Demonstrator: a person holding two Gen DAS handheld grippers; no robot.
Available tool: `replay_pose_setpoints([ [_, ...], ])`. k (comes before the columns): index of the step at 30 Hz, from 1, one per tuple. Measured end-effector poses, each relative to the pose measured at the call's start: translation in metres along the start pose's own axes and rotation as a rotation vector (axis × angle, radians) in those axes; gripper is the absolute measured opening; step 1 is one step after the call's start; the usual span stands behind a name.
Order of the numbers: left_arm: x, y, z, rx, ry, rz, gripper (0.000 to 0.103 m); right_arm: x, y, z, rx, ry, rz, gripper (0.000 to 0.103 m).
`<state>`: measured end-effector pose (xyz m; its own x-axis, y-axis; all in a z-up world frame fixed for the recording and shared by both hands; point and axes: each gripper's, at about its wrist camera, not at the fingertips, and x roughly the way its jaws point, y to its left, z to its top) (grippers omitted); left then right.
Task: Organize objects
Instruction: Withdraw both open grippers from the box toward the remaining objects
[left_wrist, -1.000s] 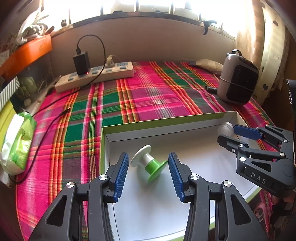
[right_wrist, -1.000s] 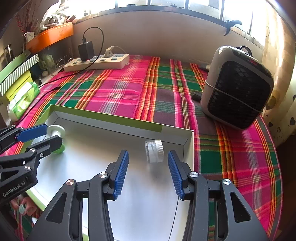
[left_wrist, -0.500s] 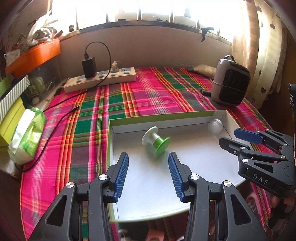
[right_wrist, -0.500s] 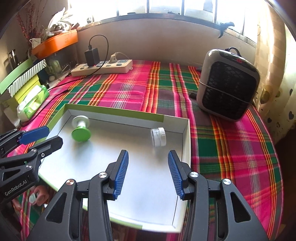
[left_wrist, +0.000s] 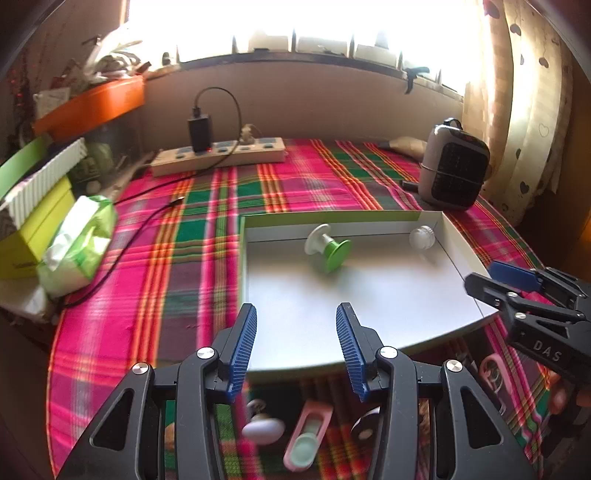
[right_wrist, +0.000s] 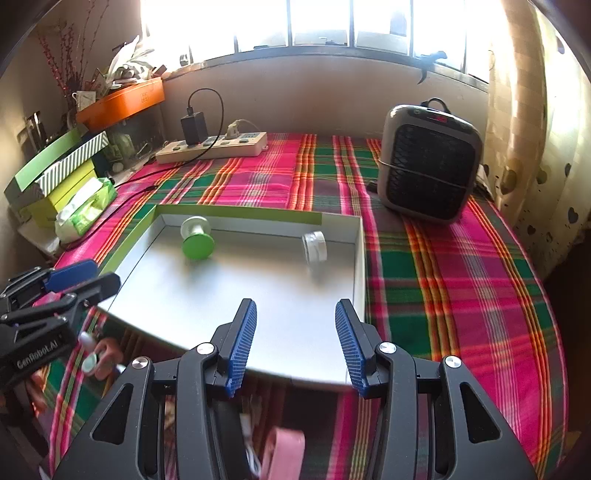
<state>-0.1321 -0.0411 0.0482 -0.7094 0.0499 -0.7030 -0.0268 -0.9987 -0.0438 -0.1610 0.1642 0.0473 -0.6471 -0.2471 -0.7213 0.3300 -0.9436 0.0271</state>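
Shallow white tray (left_wrist: 458, 254), green outer rim, lying flat on plaid cloth. Inside, near its far wall: green-and-white spool-shaped piece (left_wrist: 328, 246), tipped on its side, toward the far-left corner; small clear round jar with white lid (right_wrist: 314, 246), on its side, near the far-right corner. The two lie well apart.

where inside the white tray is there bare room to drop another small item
The near half of the shallow white cardboard tray is bare. Its far wall is taken: green-and-white spool at left, clear round jar in the right corner.
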Motion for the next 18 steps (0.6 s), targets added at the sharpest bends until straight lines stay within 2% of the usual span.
replay_pose_setpoints([
  [6,-0.012,0.007,-0.013,-0.014,-0.007,0.017,0.043,-0.014,-0.004,-0.015,0.005,-0.011,-0.007,0.046],
  [15,-0.032,0.023,-0.032,-0.059,-0.024,-0.019,0.043,-0.028,-0.006,-0.040,0.028,-0.013,-0.003,0.046],
  [18,-0.038,0.028,-0.042,-0.058,-0.022,-0.011,0.043,-0.030,-0.004,-0.047,0.014,-0.013,-0.018,0.046],
])
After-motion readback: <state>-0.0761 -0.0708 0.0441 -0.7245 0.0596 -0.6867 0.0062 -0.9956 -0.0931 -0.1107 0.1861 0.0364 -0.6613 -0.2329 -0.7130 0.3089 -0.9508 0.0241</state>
